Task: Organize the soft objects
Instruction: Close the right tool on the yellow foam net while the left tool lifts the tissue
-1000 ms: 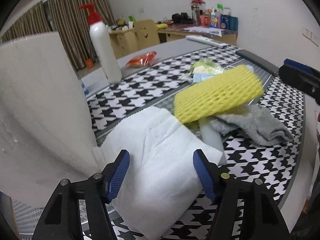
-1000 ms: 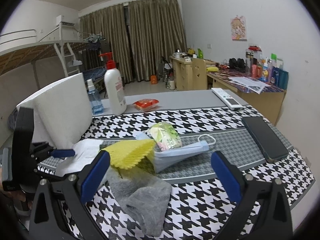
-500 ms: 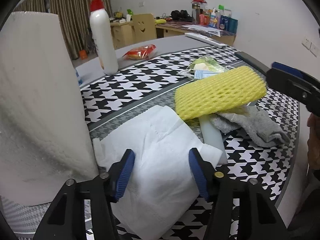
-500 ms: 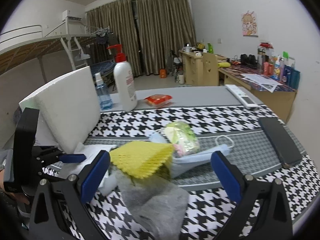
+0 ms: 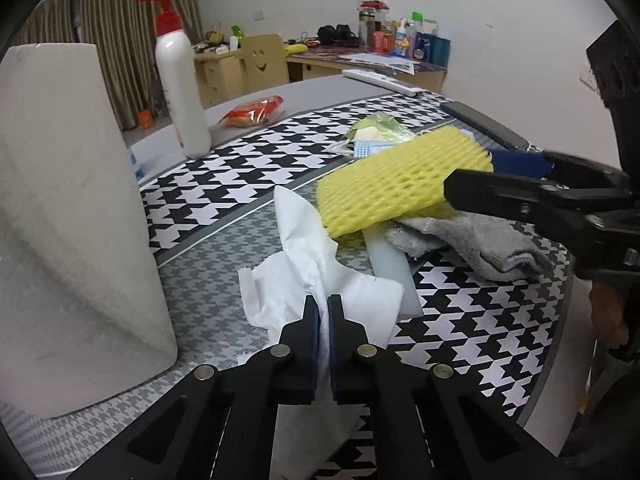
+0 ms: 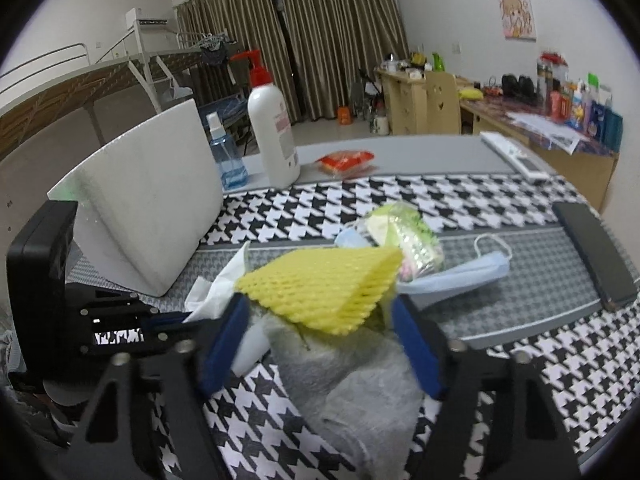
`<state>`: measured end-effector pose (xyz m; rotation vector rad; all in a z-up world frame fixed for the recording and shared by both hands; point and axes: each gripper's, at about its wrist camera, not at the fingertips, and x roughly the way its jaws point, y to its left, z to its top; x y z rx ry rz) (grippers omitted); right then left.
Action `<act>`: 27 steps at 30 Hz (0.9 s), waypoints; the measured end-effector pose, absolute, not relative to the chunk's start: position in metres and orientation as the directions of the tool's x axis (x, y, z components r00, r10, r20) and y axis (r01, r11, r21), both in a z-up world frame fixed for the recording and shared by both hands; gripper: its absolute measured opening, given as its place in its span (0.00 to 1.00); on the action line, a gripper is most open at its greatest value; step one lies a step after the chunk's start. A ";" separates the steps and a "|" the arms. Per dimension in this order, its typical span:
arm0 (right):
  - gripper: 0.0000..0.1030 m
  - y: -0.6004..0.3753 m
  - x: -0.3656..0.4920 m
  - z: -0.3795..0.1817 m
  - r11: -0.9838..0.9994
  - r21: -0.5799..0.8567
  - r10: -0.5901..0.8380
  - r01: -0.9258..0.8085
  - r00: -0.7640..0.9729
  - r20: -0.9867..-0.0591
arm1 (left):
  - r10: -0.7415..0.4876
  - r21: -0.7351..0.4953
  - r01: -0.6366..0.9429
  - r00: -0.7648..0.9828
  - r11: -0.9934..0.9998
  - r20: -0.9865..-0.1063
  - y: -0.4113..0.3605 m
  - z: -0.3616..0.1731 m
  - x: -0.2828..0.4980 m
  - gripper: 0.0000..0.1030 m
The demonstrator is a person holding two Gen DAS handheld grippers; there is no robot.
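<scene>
Since the earlier pictures both tongs have been closing: the left tongs (image 5: 324, 312) were apart on either side of the white tissue (image 5: 308, 268) and now are clenched on it, so the flat sheet is pulled up into a crumpled ridge between the pads. The right tongs (image 6: 320, 344) have come forward over the pile and have narrowed, but their blue pads do not yet press on anything; the yellow foam net (image 6: 328, 288) and the grey sock (image 6: 360, 392) lie between them, so this pair is not gripping

Going from large to small: the desk (image 5: 240, 168) wears a black and white houndstooth cloth. At its left side a big white foam block (image 5: 72, 208) stands upright, just beside the tissue. I think it stands there only as a neighbour, not as a target, but I cannot be sure. Behind it are a white pump bottle (image 5: 180, 88) and, seen from the right wrist, a small blue spray bottle (image 6: 226, 156)

The soft things sit in one heap near the desk middle. The yellow net is ribbed and springy, resting on the sock. The sock is limp and fuzzy. A blue face mask (image 6: 460, 276) lies behind them, and the tissue is thin and wrinkles easily, so a gentle pinch seems enough to lift it
</scene>
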<state>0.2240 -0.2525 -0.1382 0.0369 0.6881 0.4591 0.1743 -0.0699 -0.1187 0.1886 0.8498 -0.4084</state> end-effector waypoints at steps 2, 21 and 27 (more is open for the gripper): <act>0.56 -0.252 0.226 -0.140 0.901 0.191 0.419 -0.389 0.668 -0.615 | -0.276 0.007 0.428 0.596 0.904 -0.754 -0.070 -0.117 0.171 0.04; 0.12 -0.251 0.205 -0.111 0.908 0.152 0.406 -0.390 0.729 -0.551 | -0.279 0.011 0.377 0.704 0.926 -0.653 -0.046 -0.080 0.141 0.04; 0.12 -0.247 0.197 -0.099 0.909 0.130 0.403 -0.396 0.752 -0.521 | -0.278 0.004 0.353 0.743 0.936 -0.609 -0.038 -0.062 0.125 0.04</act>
